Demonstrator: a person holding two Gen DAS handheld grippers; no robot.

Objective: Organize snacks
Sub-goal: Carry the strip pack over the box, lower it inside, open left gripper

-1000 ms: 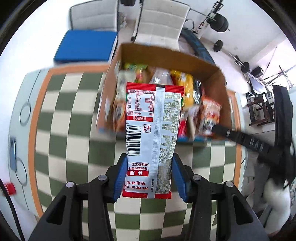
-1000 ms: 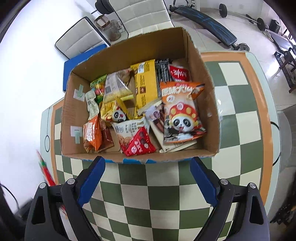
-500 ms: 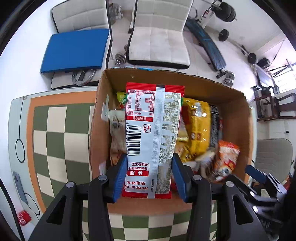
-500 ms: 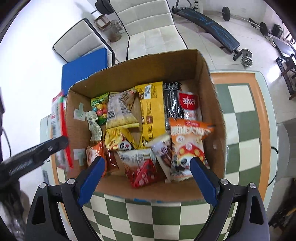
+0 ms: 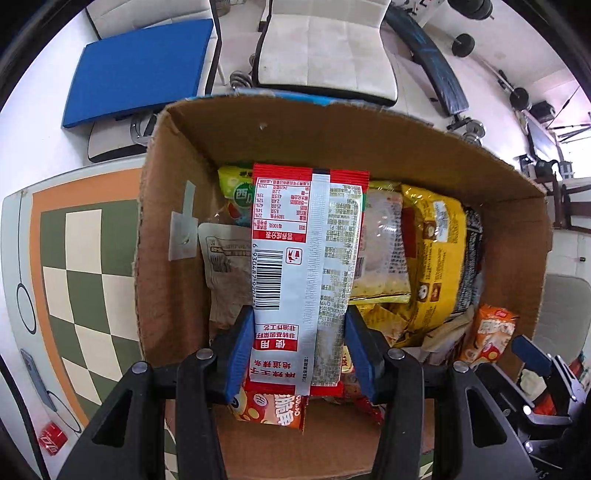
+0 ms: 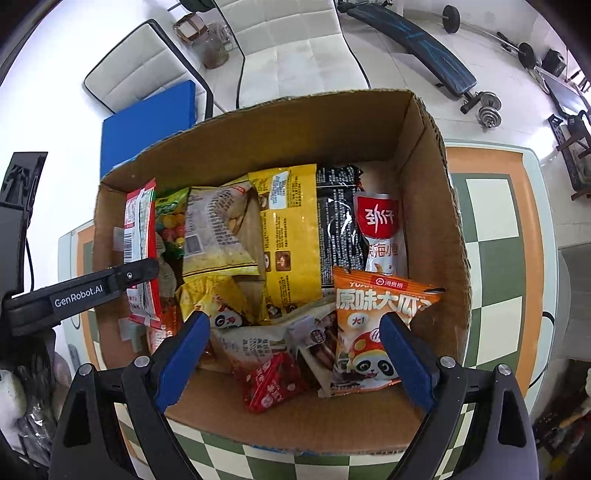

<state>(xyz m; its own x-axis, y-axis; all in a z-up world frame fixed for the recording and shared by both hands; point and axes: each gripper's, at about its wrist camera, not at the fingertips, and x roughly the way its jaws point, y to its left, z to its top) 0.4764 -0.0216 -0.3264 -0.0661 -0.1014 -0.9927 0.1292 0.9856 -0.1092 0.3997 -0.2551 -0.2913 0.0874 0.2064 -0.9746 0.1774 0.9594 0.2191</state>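
My left gripper [image 5: 300,332] is shut on a red and silver snack packet [image 5: 306,266] and holds it upright over the left part of the open cardboard box [image 5: 162,266]. The right wrist view shows that packet [image 6: 140,236] and the left gripper [image 6: 140,275] inside the box [image 6: 439,206] near its left wall. The box holds several snack bags, among them a yellow bag [image 6: 291,232] and an orange panda bag [image 6: 373,325]. My right gripper [image 6: 295,350] is open and empty above the box's near edge.
The box stands on a green and white checkered table [image 6: 495,258] with an orange border. White chairs [image 5: 325,44], a blue cushion [image 5: 136,66] and a weight bench [image 6: 410,33] stand behind the table. A small red can [image 5: 51,439] lies at the far left.
My left gripper has carried the packet forward from over the table to inside the box. My right gripper has moved closer to the box and stays open.
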